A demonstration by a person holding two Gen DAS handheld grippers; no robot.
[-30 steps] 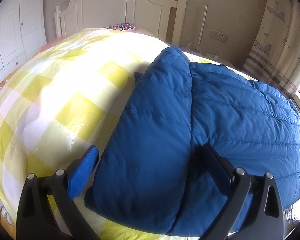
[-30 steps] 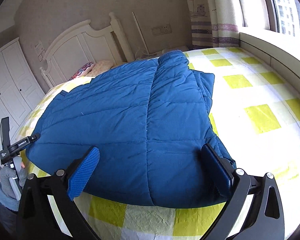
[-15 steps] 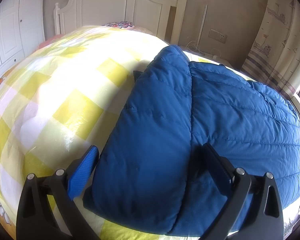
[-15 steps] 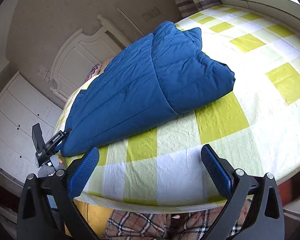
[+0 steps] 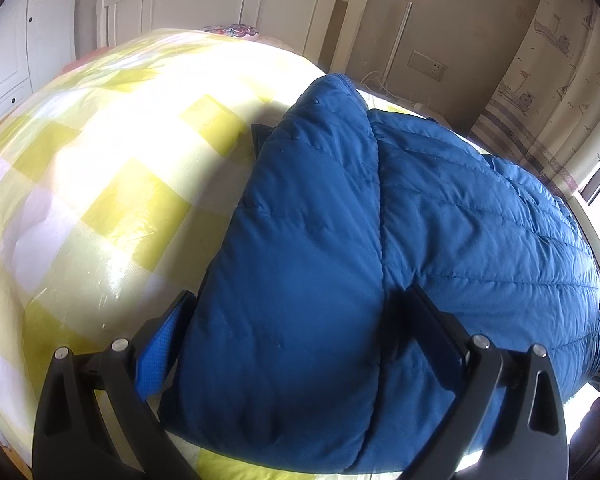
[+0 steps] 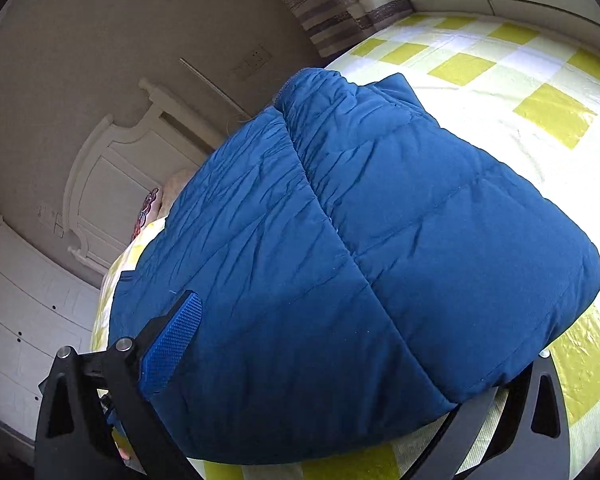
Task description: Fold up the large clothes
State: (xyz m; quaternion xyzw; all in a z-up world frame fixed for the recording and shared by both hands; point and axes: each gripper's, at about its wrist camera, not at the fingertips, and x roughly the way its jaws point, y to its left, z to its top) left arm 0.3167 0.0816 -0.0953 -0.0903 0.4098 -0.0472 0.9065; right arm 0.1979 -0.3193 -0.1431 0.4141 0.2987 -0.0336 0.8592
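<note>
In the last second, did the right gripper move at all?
Yes. The right gripper closed in on the blue jacket, which now fills its view, hiding most of the white headboard.

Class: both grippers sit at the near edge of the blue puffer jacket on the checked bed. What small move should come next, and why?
Probably close both grippers on the near hem. The left gripper and right gripper are open, each straddling the near edge of the blue puffer jacket, whose sides already lie folded inward on the checked bedspread. Gripping would allow a lengthwise fold.

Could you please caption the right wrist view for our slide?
Open right tongs straddle the near corner of a folded blue puffer jacket on a yellow-checked bed.
</note>
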